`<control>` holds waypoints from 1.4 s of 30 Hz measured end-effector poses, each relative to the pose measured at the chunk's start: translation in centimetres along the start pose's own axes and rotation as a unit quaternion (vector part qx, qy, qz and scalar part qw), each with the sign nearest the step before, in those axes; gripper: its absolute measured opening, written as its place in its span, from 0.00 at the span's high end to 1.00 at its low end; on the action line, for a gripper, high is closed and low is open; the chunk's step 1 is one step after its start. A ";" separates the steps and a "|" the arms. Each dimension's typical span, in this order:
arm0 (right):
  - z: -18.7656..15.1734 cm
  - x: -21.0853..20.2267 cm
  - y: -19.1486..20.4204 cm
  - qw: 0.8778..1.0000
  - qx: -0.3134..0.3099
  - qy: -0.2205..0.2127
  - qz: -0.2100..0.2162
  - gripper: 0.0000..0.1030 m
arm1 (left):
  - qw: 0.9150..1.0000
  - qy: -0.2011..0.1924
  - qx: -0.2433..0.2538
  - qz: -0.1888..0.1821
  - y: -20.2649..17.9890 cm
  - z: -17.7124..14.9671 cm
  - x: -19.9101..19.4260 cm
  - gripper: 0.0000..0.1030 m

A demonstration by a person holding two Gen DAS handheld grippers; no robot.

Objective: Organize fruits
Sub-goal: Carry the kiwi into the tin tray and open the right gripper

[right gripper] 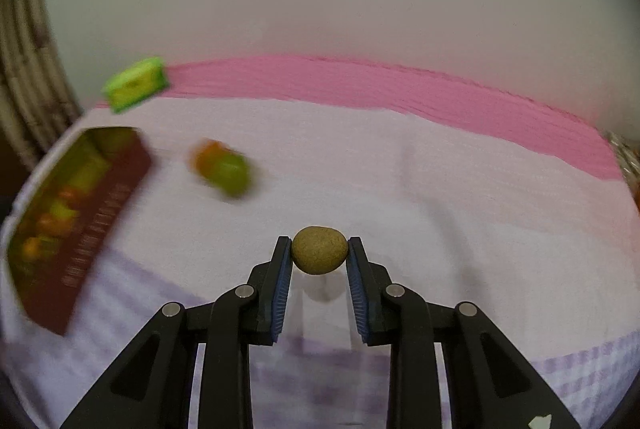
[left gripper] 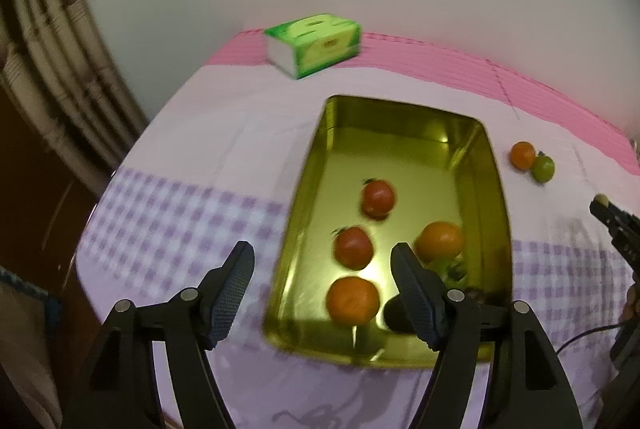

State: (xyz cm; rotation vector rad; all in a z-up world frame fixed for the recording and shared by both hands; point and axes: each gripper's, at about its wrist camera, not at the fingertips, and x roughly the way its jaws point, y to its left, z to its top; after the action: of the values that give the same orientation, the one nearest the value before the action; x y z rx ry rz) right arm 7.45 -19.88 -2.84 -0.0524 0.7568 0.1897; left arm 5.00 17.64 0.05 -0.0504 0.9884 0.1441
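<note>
A gold tin tray (left gripper: 316,149) lies on the checked cloth. In it are two red tomatoes (left gripper: 378,197) (left gripper: 353,247), two oranges (left gripper: 439,241) (left gripper: 353,300) and a green fruit (left gripper: 450,269) half hidden behind a finger. My left gripper (left gripper: 322,247) hangs open above the tray's near left corner, nothing between its pads. To the right of the tray sit an orange (left gripper: 522,154) and a green fruit (left gripper: 543,168), touching. My right gripper (right gripper: 319,243) is shut on a brown kiwi-like fruit (right gripper: 319,254), held above the cloth. The tray (right gripper: 100,221) is blurred at the left there.
A green tissue pack (left gripper: 314,45) stands at the back left on the pink band of the cloth (left gripper: 520,77), against a pale wall. The table drops off at the left, with ribbed pipes (left gripper: 60,49) beyond. Bare cloth (right gripper: 440,189) spreads right of the loose fruits.
</note>
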 end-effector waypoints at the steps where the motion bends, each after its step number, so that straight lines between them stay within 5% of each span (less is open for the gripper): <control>1: 0.4 -0.4 1.4 1.000 -0.008 -0.005 0.015 0.76 | 1.000 0.004 -0.010 0.004 0.6 -0.4 -0.2 0.31; 8: 2.5 -1.9 13.0 0.989 -0.088 -0.012 0.116 0.76 | 0.997 0.019 -0.077 0.014 4.1 -2.4 -0.8 0.31; 15: 1.9 -0.7 20.0 0.978 -0.147 0.008 0.149 0.76 | 0.996 0.022 -0.090 0.018 4.6 -2.4 -0.5 0.31; 36: 0.2 2.1 23.3 0.973 -0.163 0.046 0.155 0.75 | 0.995 0.032 -0.090 0.024 4.4 -2.3 0.1 0.30; 42: 0.3 1.8 23.3 0.974 -0.159 0.044 0.156 0.65 | 0.996 0.034 -0.081 0.023 4.1 -2.3 0.1 0.30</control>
State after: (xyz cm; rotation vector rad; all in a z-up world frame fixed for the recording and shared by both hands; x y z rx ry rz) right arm 4.54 3.26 -3.35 -0.2482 0.8155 0.6118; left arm 2.51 21.43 -1.21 -0.1818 1.0440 0.2666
